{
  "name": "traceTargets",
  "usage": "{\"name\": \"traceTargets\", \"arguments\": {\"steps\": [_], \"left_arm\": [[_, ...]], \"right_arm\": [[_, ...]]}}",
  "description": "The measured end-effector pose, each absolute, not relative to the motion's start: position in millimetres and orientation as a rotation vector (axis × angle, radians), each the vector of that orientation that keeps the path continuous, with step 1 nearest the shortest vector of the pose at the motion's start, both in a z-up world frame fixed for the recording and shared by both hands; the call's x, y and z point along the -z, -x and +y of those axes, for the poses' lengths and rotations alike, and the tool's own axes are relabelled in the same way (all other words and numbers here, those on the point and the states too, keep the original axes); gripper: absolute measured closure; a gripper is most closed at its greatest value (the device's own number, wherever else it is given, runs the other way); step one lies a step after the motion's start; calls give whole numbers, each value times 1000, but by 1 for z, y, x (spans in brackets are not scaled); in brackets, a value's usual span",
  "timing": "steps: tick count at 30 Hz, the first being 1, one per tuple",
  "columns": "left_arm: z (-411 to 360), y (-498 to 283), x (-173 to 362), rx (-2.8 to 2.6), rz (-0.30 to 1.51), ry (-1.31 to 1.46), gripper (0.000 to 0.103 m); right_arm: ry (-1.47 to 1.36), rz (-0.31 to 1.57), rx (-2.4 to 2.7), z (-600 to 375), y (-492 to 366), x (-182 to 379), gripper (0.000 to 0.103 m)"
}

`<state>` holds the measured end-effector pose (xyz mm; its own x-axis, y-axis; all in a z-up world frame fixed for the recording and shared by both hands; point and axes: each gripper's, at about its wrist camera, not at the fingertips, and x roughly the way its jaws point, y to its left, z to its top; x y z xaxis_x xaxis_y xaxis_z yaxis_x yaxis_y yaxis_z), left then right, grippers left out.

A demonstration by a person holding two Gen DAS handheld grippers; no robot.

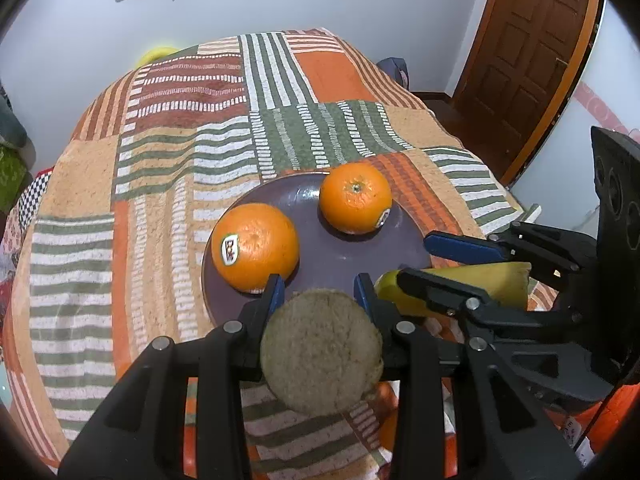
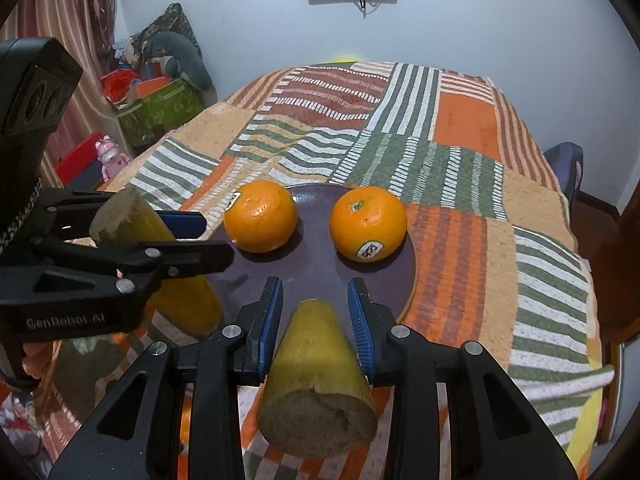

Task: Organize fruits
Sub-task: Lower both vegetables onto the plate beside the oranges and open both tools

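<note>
Patchwork cloth (image 1: 160,184) table, plate (image 1: 344,264), two oranges (image 1: 256,246); both grippers (image 1: 320,292) (image 2: 316,296) clamp yellow cone pieces (image 1: 320,352) (image 2: 320,364); door (image 1: 528,52) left view only, green box (image 2: 160,108) right only.

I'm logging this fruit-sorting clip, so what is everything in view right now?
Oranges: two, orange, stickered, on the plate, left, right.
Plate: one, dark purple, on the tablecloth.
Yellow fruit pieces: two, yellow skin with a pale cut end, one in each gripper.
Tablecloth: one, orange, green and white patchwork, over the table.
Door: one, brown, far right.
Left gripper: black, blue pads, shut on one piece.
Right gripper: same, shut on the other.
</note>
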<state>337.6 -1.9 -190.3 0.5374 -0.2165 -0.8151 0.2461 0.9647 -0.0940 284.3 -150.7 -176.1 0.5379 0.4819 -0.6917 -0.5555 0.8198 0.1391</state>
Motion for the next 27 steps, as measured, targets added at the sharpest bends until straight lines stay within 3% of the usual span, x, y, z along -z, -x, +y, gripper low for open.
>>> {"name": "traceTargets", "arguments": {"steps": [14, 27], "left_arm": [[-11, -370, 203, 260, 993, -47, 66], [6, -339, 203, 248, 995, -46, 66]], "right_arm": [[140, 808, -655, -153, -299, 184, 77], [172, 833, -663, -167, -278, 189, 76]]}}
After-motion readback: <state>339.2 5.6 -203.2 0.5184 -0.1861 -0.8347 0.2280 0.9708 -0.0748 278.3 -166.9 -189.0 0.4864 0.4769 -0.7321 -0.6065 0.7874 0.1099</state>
